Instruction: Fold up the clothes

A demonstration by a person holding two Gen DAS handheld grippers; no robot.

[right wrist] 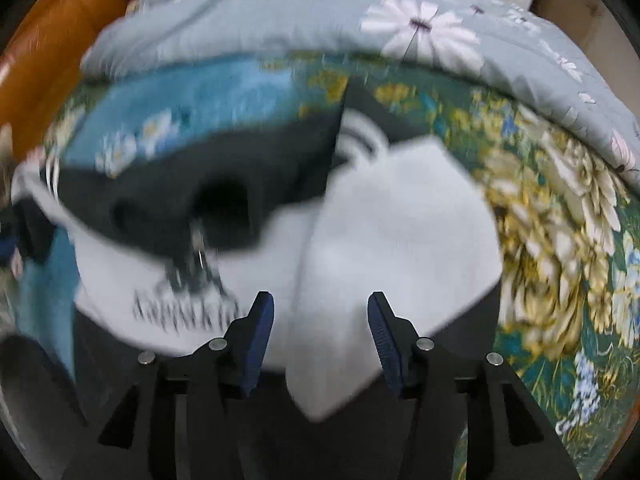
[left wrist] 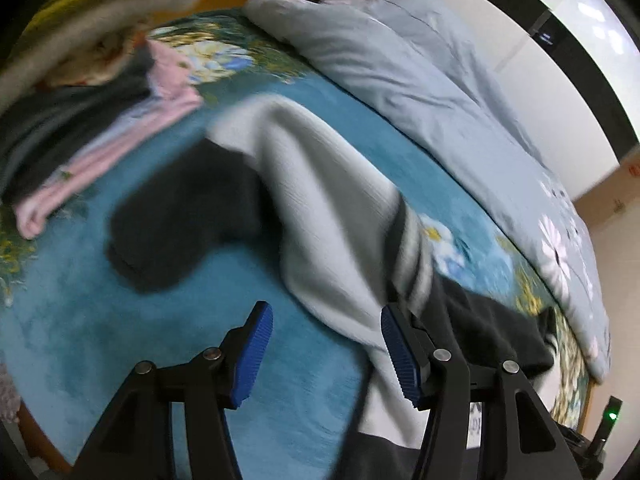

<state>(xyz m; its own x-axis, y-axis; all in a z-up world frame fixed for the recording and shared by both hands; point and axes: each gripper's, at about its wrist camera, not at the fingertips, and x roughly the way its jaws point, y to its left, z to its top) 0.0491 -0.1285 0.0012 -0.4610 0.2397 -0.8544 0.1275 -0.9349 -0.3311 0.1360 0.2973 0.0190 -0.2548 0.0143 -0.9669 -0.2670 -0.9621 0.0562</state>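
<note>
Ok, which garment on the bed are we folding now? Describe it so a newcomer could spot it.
Start at the bed with the teal floral sheet and the grey-blue quilt along its far side. Just in front of both open grippers lies the sweatshirt. Unlike the pink and dark folded pile, it is spread out, light grey with black panels and printed lettering.

One grey-and-black top [left wrist: 320,200], one quilt [left wrist: 420,80], perhaps three folded garments [left wrist: 100,132].
</note>
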